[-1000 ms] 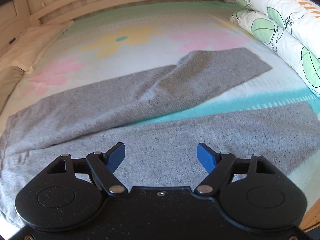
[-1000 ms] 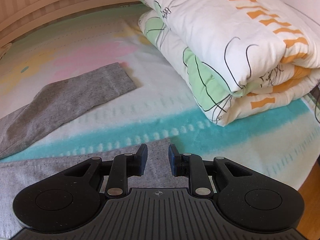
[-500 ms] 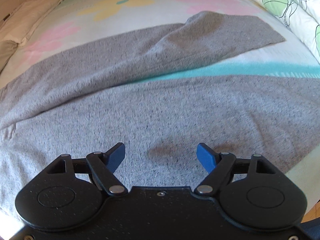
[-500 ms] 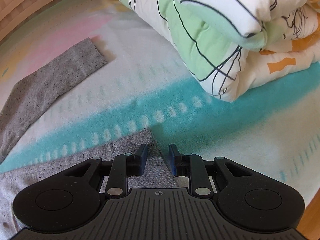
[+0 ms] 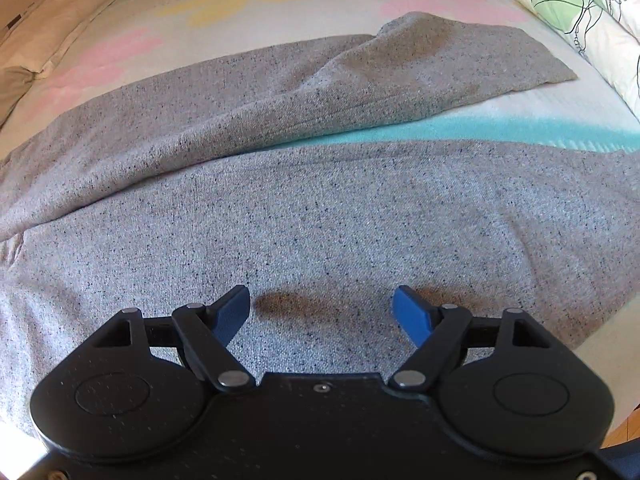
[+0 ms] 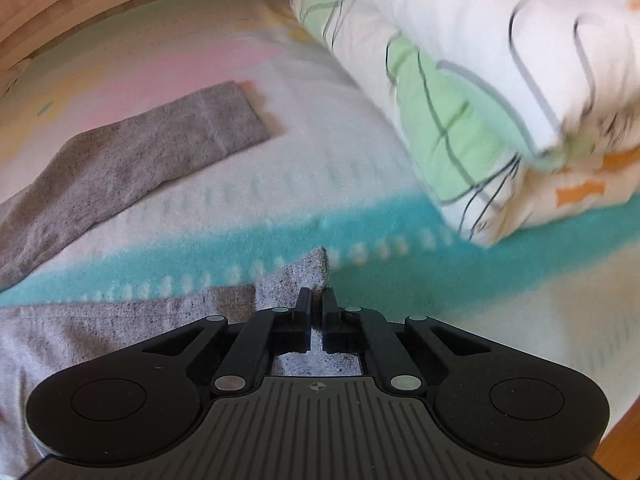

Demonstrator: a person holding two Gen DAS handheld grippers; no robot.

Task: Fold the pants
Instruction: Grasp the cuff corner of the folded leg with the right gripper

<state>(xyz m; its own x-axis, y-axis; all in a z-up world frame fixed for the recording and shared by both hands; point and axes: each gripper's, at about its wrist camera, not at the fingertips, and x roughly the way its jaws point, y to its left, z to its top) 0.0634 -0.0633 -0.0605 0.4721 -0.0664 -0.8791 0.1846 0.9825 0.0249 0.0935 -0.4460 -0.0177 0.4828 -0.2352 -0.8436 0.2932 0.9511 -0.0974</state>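
Note:
Grey speckled pants [image 5: 320,216] lie spread on the bed, legs pointing right, the far leg [image 5: 420,68] angled away from the near one. My left gripper [image 5: 320,306] is open and hovers low over the near leg's thigh area, casting a shadow on the cloth. In the right wrist view the near leg's hem corner [image 6: 308,270] is lifted, and my right gripper [image 6: 317,300] is shut on it. The far leg's cuff [image 6: 224,116] lies flat at upper left.
A folded white quilt with green and orange print [image 6: 500,92] is stacked at the right of the bed, close to the right gripper; it also shows in the left wrist view [image 5: 580,12]. A beige pillow [image 5: 52,40] lies far left. The wooden bed edge [image 6: 624,436] is at lower right.
My right gripper closed on the near leg's hem corner and raised it. My left gripper dropped closer to the pants, still open.

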